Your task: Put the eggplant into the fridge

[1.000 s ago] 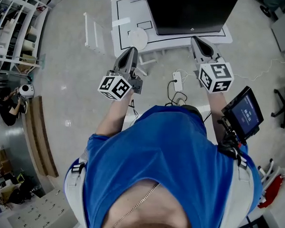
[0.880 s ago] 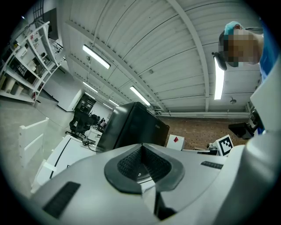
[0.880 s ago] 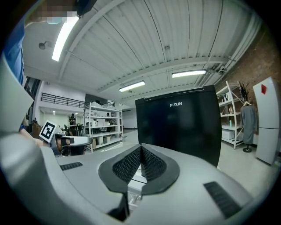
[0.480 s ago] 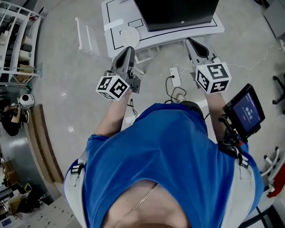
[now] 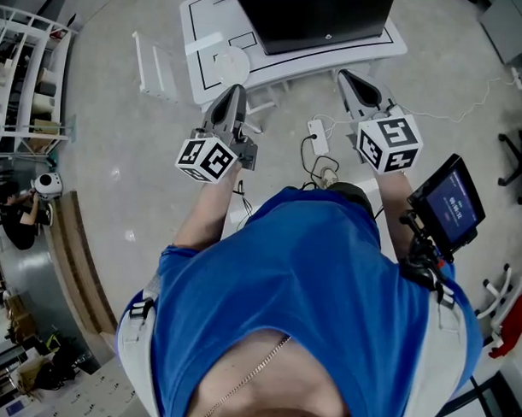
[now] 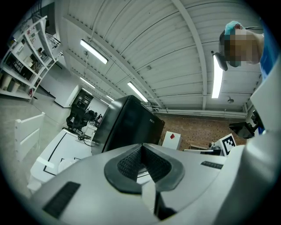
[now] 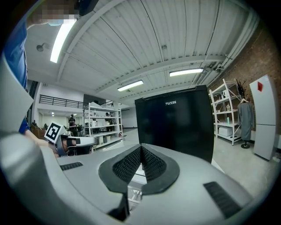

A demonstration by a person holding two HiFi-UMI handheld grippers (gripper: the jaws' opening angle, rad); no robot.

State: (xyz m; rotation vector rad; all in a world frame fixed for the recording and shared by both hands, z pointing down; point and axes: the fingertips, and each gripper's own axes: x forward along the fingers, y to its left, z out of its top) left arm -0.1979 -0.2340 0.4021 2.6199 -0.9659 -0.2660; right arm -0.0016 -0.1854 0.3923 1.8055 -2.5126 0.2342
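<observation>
Head view looks down on a grey concrete floor (image 5: 117,164), where a low white desk (image 5: 201,86) marked with black outlines carries a black compact fridge (image 5: 315,17). Beside the fridge on the desk lies a round white plate (image 5: 230,67). The right gripper view shows the fridge's flat dark front facing the person, with its door shut.

No eggplant shows in any view: none is on the desk, on the plate, on the visible floor or between any jaws. The left gripper (image 5: 234,95) and right gripper (image 5: 347,78) are held out roughly level toward the desk and stop short of it. Each one's jaws are closed on nothing, the ribbed pads meeting at the tips.

This scene fits two stages. The eggplant may lie somewhere out of frame, or it may already sit behind the shut door. The step in hand therefore cannot be settled beyond a person standing before the closed fridge with both grippers empty. Whatever follows, these jaws must part before they can take hold of anything.
</observation>
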